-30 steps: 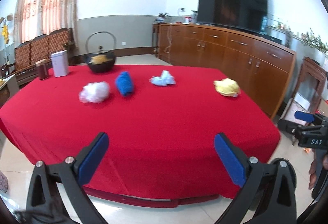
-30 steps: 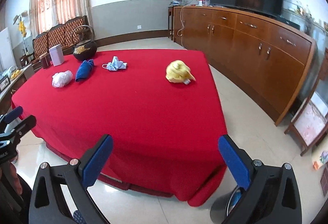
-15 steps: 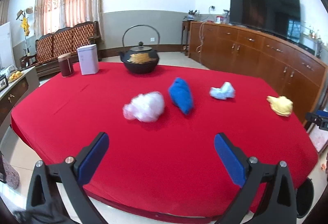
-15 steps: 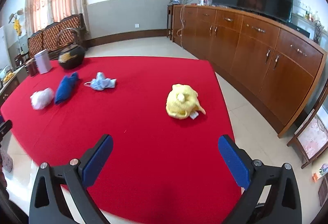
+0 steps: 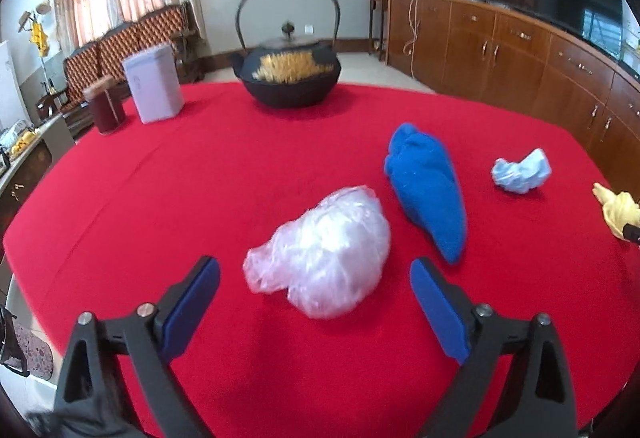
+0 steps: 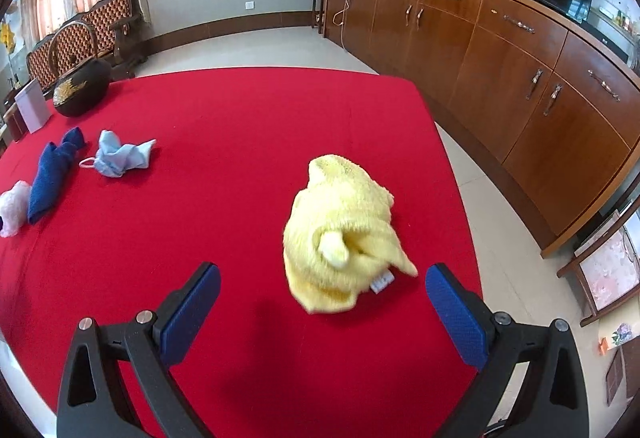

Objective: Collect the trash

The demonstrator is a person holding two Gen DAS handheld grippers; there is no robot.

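Red cloth [image 5: 168,197] bears the trash: the left gripper [image 5: 314,276], jaws wide and just narrowing, flanks the plastic bag [image 5: 324,250], the right gripper [image 6: 322,278] gapes before the yellow towel [image 6: 340,238]; next, close in and pinch

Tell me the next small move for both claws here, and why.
Probably ease both forward and down, then close. The left claw, whose jaws have just been closing slightly, frames the crumpled plastic bag without touching it; the open right claw frames the yellow cloth, also untouched. Both items lie on the red tablecloth.
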